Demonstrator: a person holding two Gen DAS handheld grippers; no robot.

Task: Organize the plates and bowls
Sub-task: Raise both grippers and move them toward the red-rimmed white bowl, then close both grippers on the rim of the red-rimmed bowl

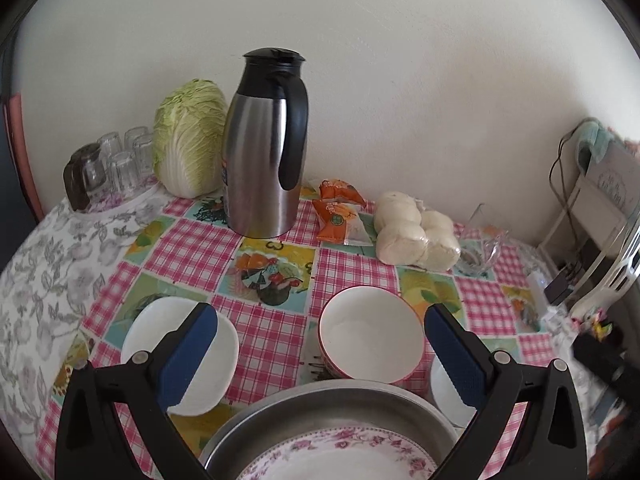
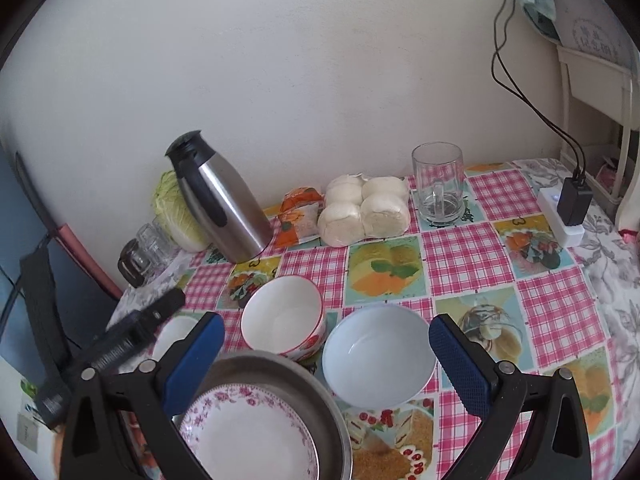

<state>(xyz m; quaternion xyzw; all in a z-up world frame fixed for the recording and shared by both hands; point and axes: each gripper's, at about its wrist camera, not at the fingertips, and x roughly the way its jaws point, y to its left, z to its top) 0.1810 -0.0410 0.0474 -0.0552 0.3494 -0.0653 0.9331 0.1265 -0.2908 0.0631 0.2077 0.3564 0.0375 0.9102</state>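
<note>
Between our wide-open right gripper [image 2: 326, 354] fingers sits a plain white bowl [image 2: 378, 356], while our equally spread, empty left gripper [image 1: 320, 350] frames a red-rimmed white bowl [image 1: 370, 334] beyond the floral plate [image 1: 340, 458].

Number 3 showing on tablecloth [image 1: 276, 246], beside fruit picture. Writing showing on snack packets [image 1: 338, 216] and on sign [image 2: 592, 36] at far right, too blurry for reading.
</note>
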